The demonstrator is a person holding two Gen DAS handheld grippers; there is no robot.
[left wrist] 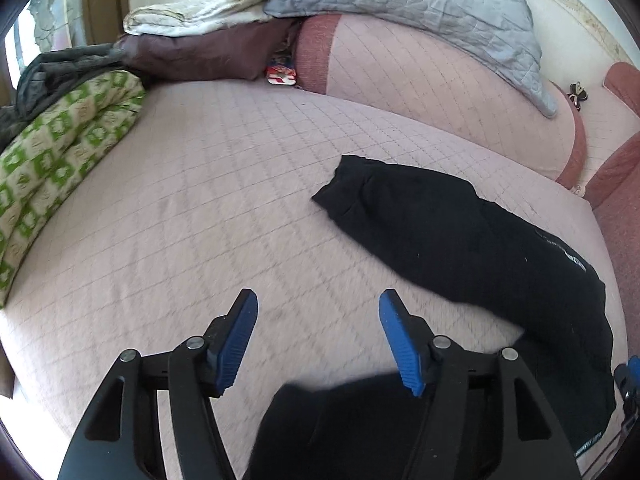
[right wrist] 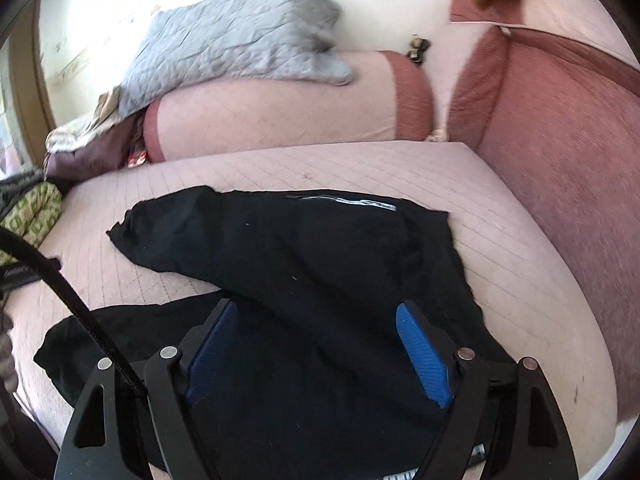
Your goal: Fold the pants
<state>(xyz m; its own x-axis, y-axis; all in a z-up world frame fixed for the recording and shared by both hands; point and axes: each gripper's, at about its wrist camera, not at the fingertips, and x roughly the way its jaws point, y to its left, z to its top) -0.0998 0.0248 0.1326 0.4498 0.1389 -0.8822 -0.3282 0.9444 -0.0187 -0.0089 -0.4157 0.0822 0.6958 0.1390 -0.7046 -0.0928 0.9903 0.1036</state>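
Observation:
Black pants [left wrist: 460, 236] lie on the pink quilted seat [left wrist: 200, 200], one leg laid across the other, a small white logo near one edge. In the right wrist view the pants [right wrist: 300, 256] fill the middle, with a second leg end sticking out low at the left. My left gripper [left wrist: 318, 300] hovers open over bare quilt just left of the pants, nothing between its blue pads [left wrist: 400, 344]. My right gripper [right wrist: 316, 308] stands open above the pants, its blue pads [right wrist: 424, 356] apart and clear of the cloth.
A green-patterned folded blanket [left wrist: 60, 152] lies at the left. Dark and pale bedding [left wrist: 192, 48] is piled at the back left, a grey quilted cover [left wrist: 420, 8] drapes the backrest, and a reddish armrest [right wrist: 560, 160] rises on the right. A black cable [right wrist: 60, 280] crosses the right wrist view.

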